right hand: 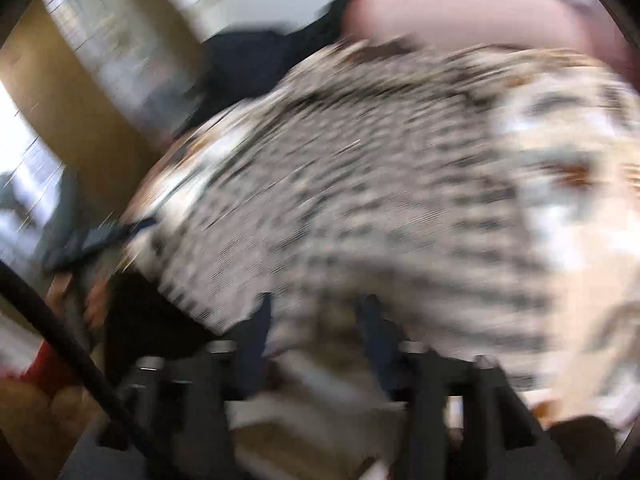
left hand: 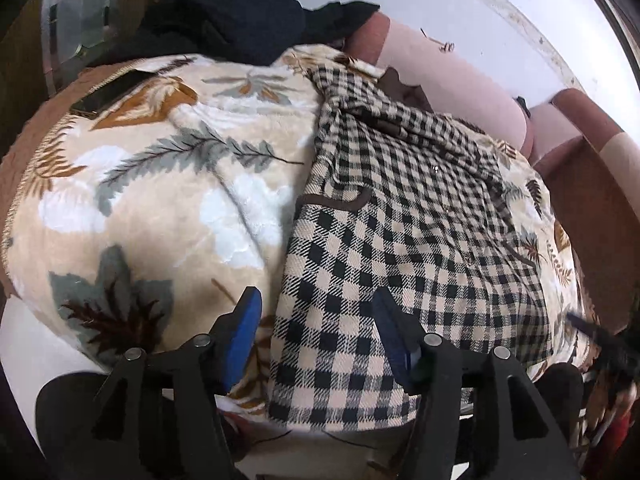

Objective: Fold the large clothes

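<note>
A leaf-print blanket (left hand: 160, 200) covers the whole surface, cream with grey and rust fronds. On it lies the checked garment (left hand: 400, 220), black-and-cream gingham with brown trim, running from about one o'clock in the left wrist view down to six o'clock, where its lower hem sits between and just beyond the tips of the left gripper (left hand: 316, 308). A dark pile of clothing (left hand: 240, 12) is heaped at twelve o'clock past the blanket's far edge, and pink cushions (left hand: 460, 76) line the wall at one to two o'clock. A dark flat phone-like object (left hand: 108, 94) rests on the blanket at ten o'clock.

The left gripper's jaws stand spread apart; the left blue pad (left hand: 246, 332) hangs over the blanket just beside the hem, the right one over the checked cloth, neither pinching it.

The right wrist view is badly blurred. The checked garment (right hand: 360, 200) fills its centre from nine to three o'clock, directly ahead of the right gripper (right hand: 316, 312), whose jaws appear parted with cloth below them; whether they touch it cannot be told.
</note>
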Demonstrator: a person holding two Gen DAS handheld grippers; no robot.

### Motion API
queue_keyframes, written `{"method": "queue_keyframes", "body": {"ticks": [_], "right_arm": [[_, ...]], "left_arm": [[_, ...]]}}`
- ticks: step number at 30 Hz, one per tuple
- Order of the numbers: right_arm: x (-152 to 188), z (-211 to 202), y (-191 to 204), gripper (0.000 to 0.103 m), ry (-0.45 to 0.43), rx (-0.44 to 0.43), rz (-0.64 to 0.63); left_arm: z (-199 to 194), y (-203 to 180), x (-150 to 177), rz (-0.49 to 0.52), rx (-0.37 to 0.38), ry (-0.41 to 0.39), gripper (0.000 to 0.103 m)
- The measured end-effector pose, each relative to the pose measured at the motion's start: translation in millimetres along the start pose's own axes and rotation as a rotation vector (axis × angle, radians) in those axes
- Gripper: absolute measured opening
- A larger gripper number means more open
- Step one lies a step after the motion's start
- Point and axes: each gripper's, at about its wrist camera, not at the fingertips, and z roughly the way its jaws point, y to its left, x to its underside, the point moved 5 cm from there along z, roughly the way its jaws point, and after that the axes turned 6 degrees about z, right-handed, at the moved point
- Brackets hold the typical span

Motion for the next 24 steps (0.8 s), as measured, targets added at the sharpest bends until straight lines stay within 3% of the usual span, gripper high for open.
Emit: {"method": "queue_keyframes", "body": {"ticks": [3,6,12,17,19,24], "right_arm": [[-19.7,-0.3,-62.6,0.060,-0.023,0.131,0.107],[-31.6,10.7,-102.8,0.060,-0.027,0.159,0.209],[-29.3,55.5,-118.5,0.060,0.053,-0.164,0.468],[-24.4,68.2,-101.2,0.060,0.048,-0.243,0.469],[-19.0,71.0,-93.6,0.060,0.059,-0.286,0.477],[2.3,63.3,-91.7,0.054,0.083,-0.352,0.493]], "left_arm": [[21.6,2.9,-9.0,0.002,0.010,0.034,0.057],[45.8,10.4,-22.7,-0.020,0.032,0.068,0.057],[85.7,10.9,-40.3,-0.099,0.201,0.136,0.060],[83.7,4.0,-36.0,-0.080,0.250,0.121,0.060],[81.3,-0.5,-24.5,-0.085,0.312,0.154,0.039],[71.7,-9.1,4.8,-0.083,0.313,0.150,0.036]]}}
